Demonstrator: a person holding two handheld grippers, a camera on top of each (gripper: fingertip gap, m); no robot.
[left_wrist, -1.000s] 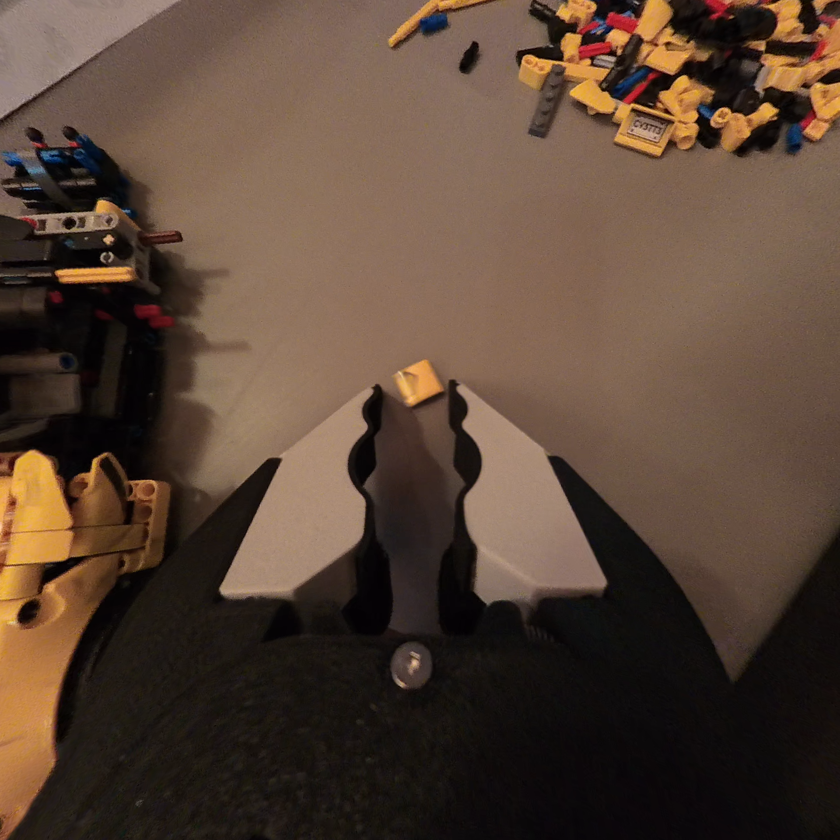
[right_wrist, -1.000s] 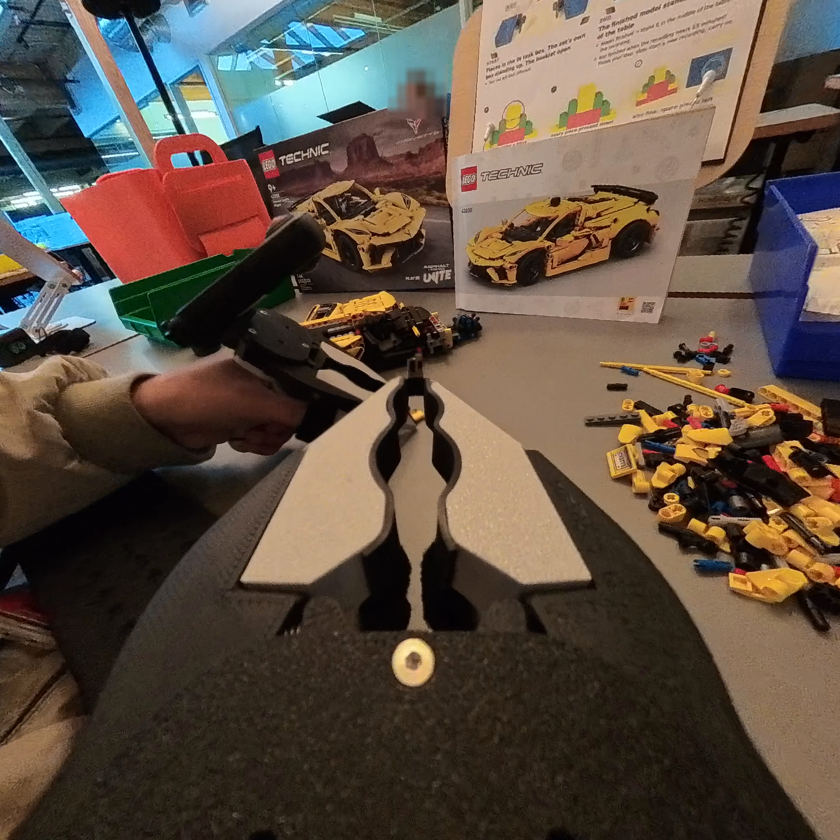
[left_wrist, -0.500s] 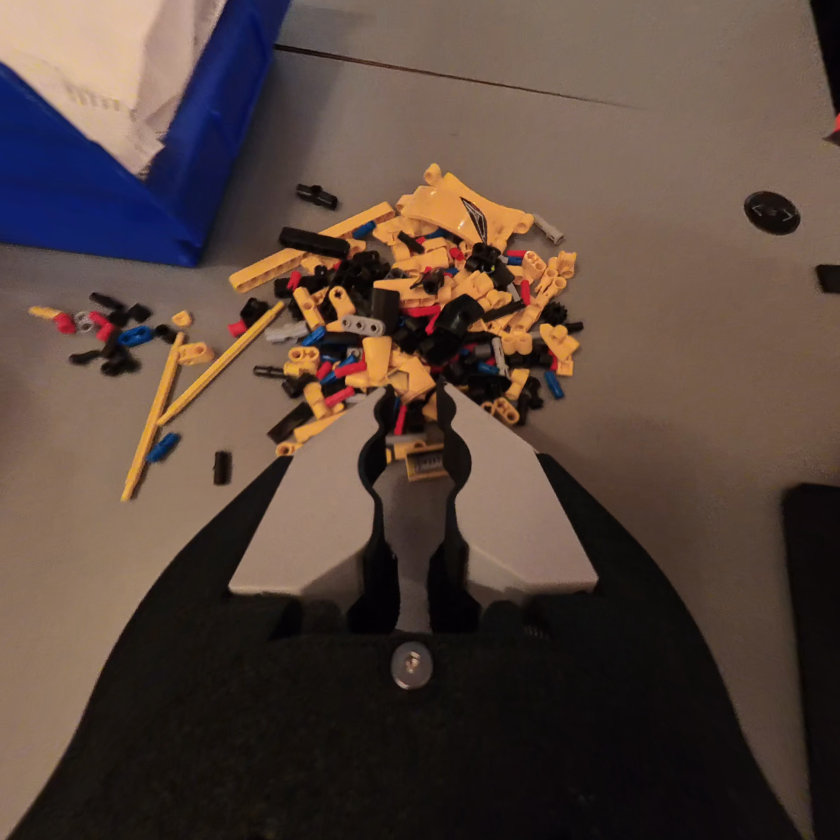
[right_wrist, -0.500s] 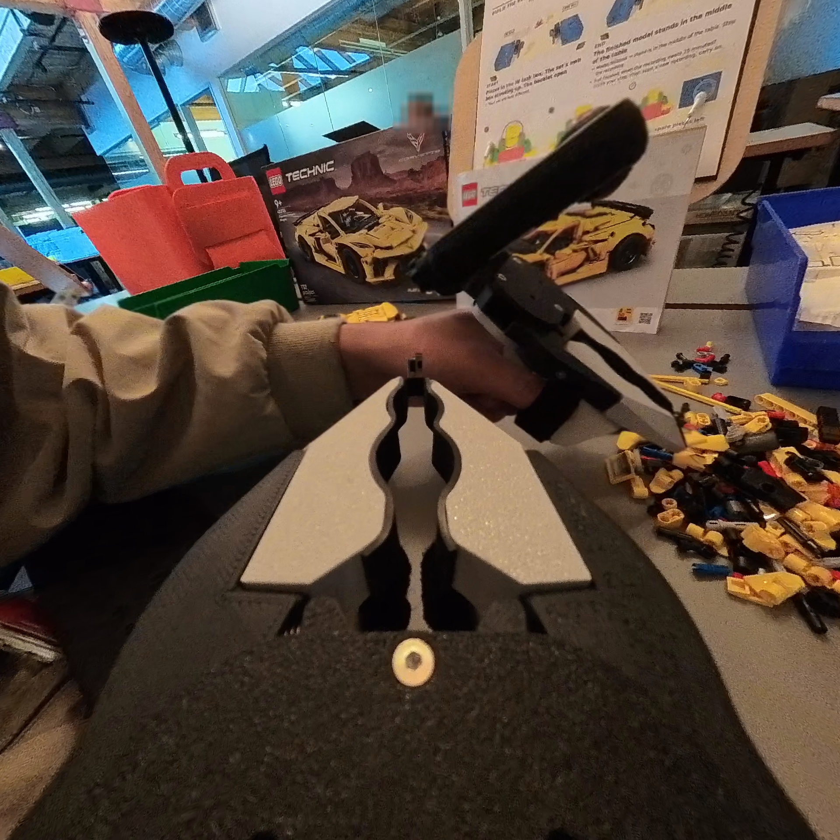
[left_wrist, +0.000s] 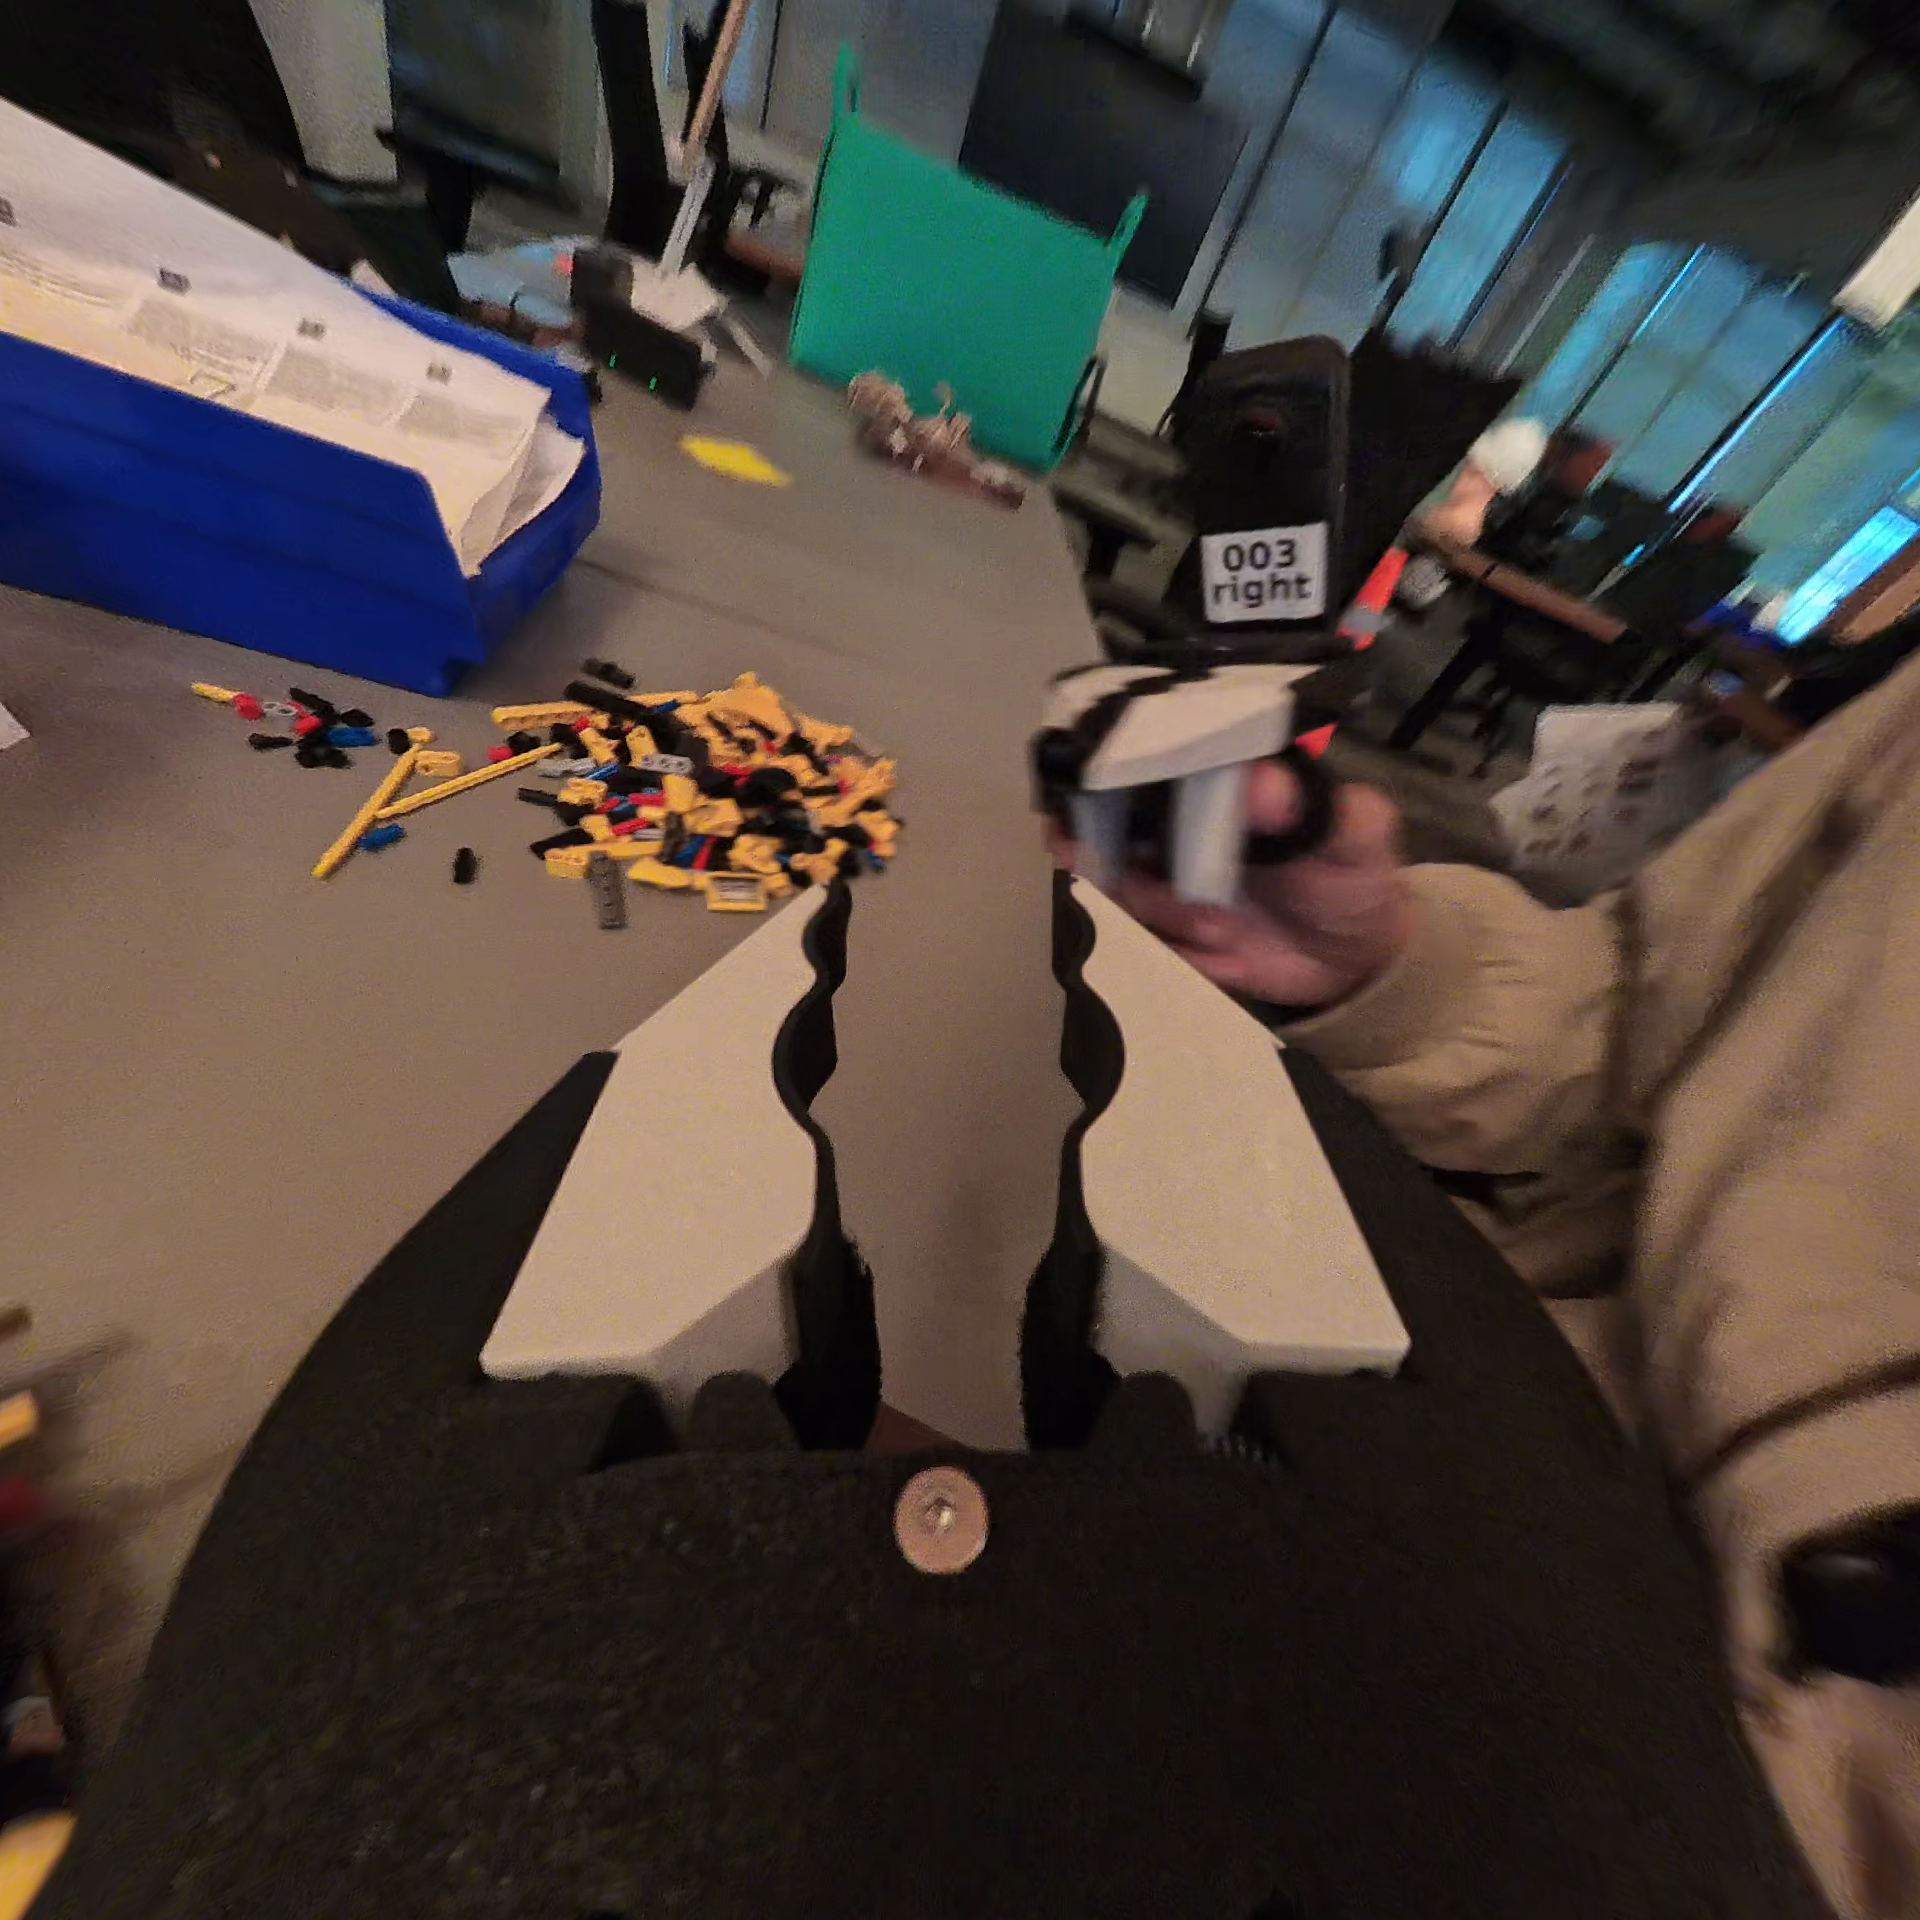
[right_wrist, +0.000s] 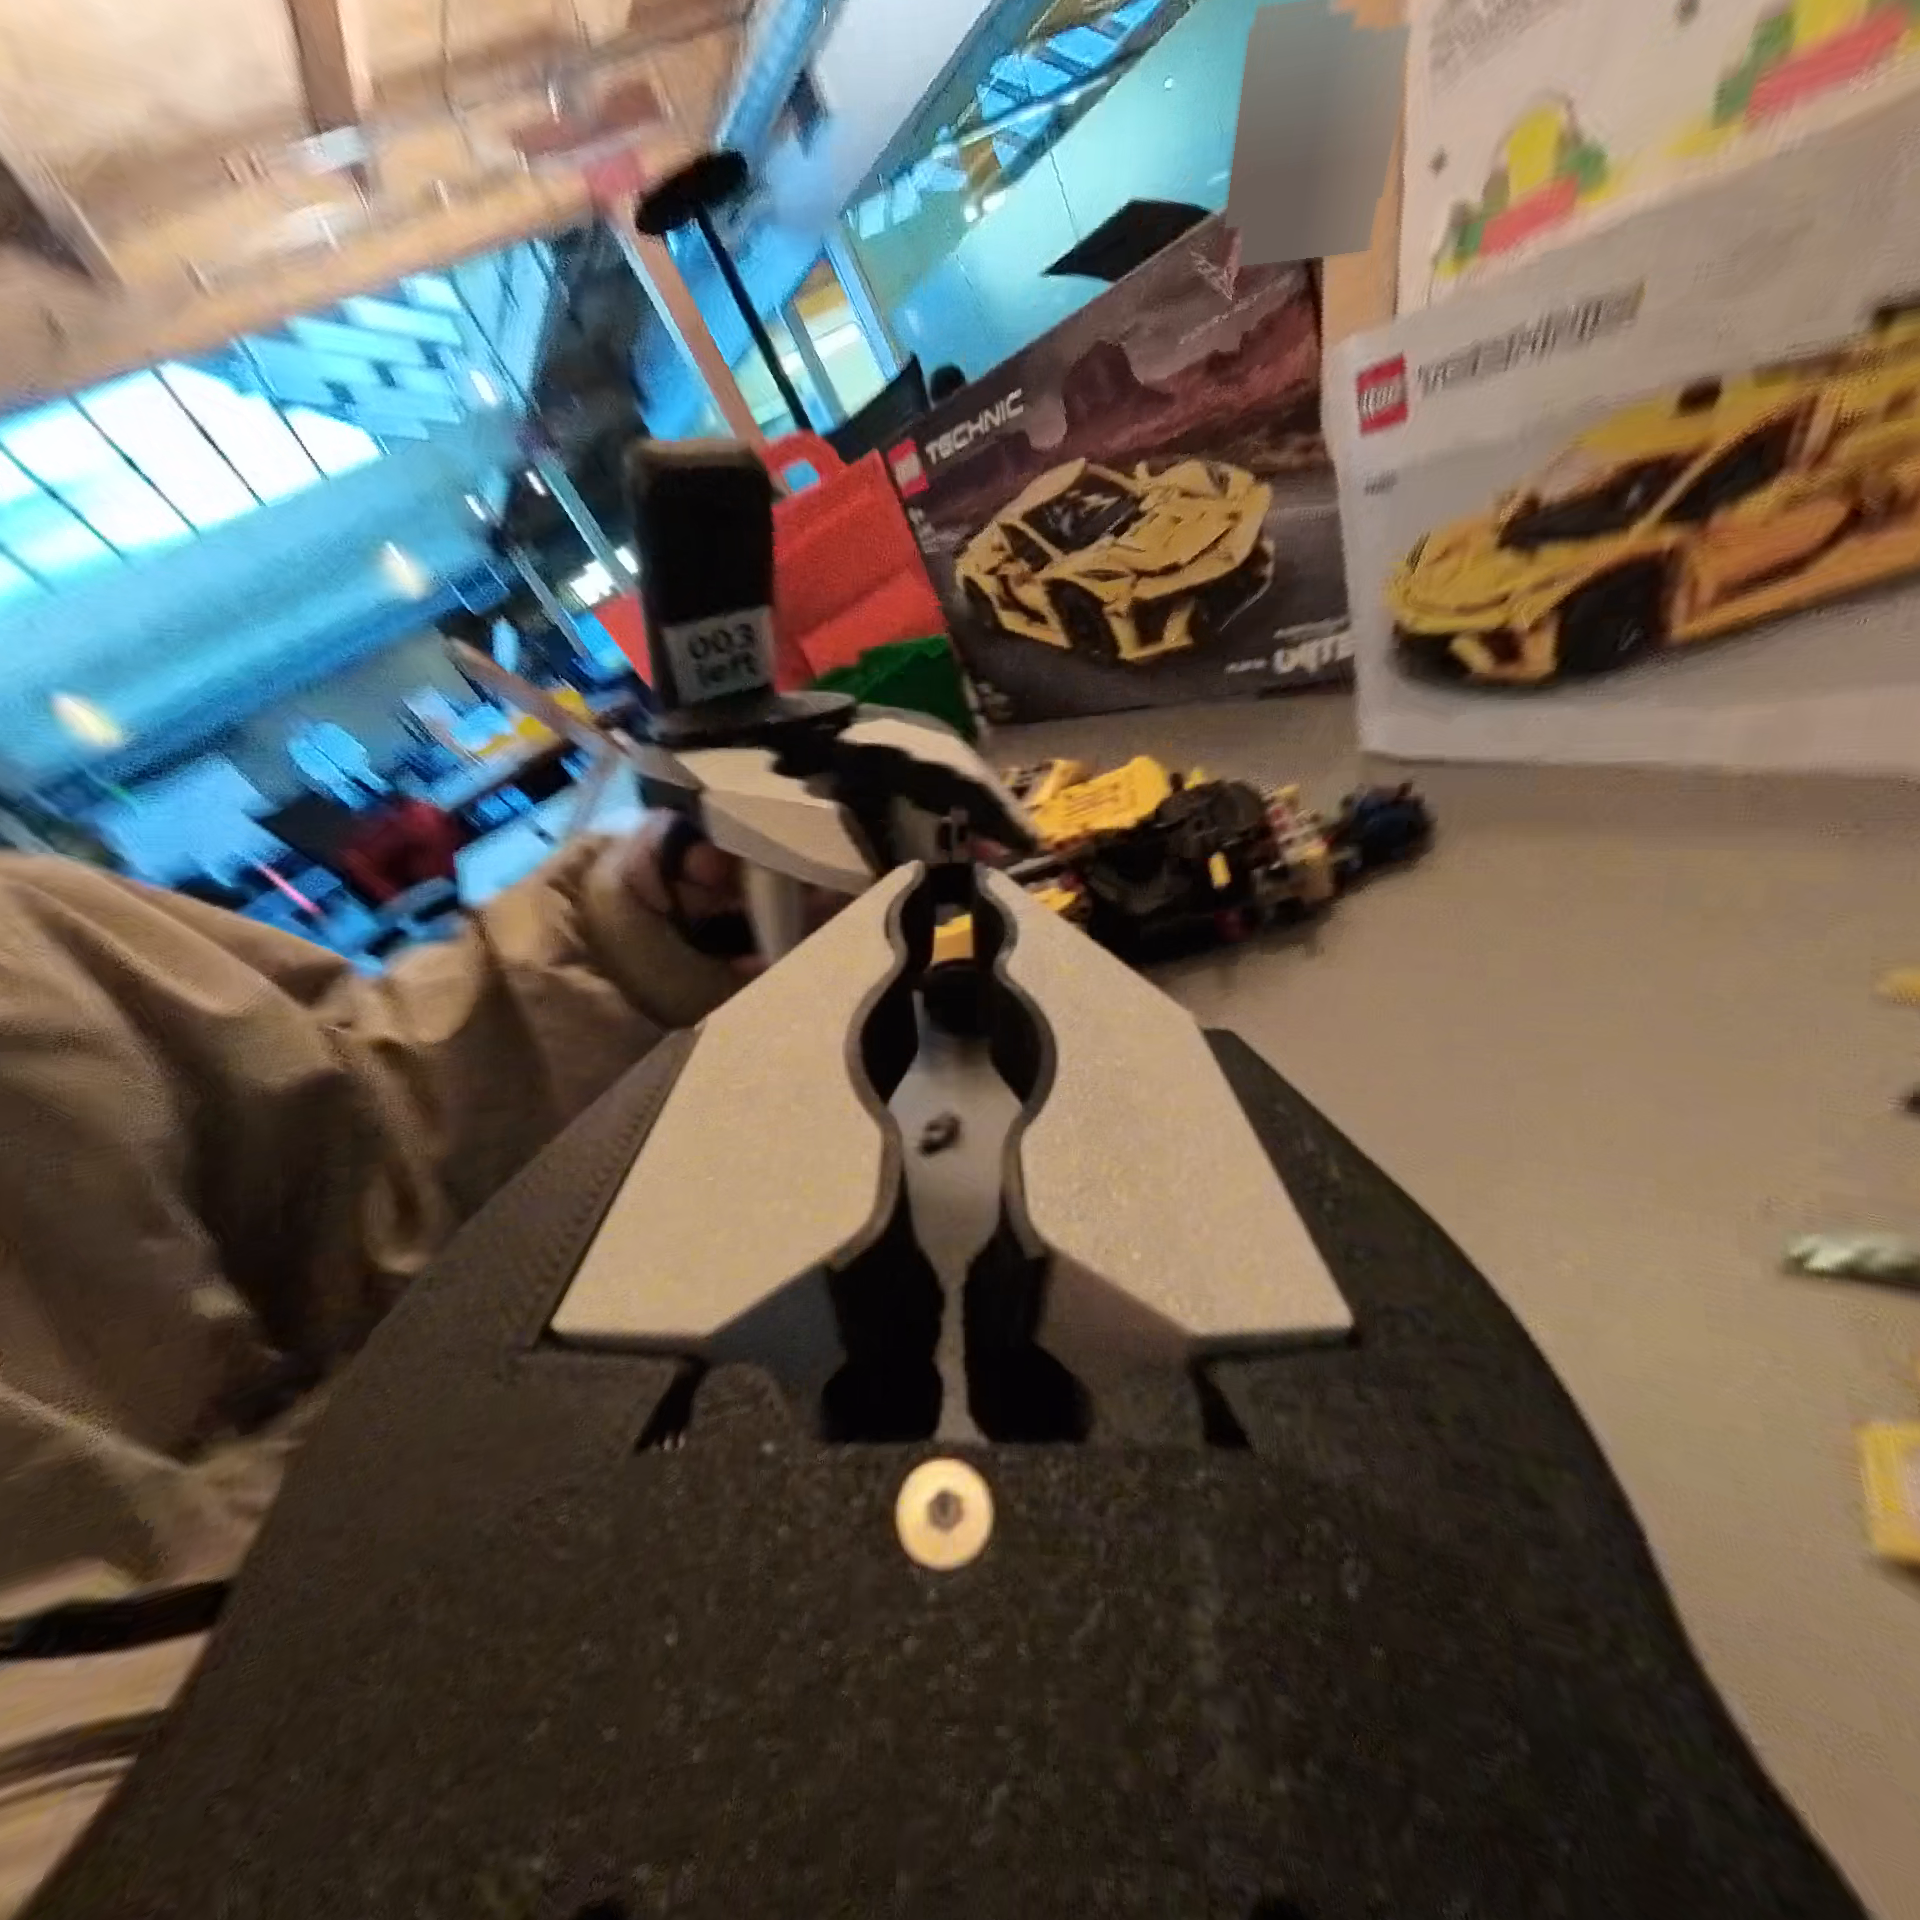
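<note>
The left gripper (left_wrist: 951, 899) is held above the grey surface (left_wrist: 260, 1039), parted wide and empty. The right gripper (right_wrist: 948, 883) is nearly closed, pinching a small black pin (right_wrist: 948, 840), lifted clear, with the half-built yellow-and-black brick car (right_wrist: 1174, 842) behind it and the heap of loose yellow, black and red bricks (left_wrist: 717, 795) well apart.

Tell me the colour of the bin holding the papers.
Blue; the bin shows best in the left wrist view, behind the loose brick pile.

Brick pile (left_wrist: 717, 790) on table (left_wrist: 260, 1039), ctr-left; bin (left_wrist: 260, 540) behind it w/ papers (left_wrist: 260, 332) inside; half-built car (right_wrist: 1195, 852) before box (right_wrist: 1122, 540) & booklet (right_wrist: 1642, 540).
</note>
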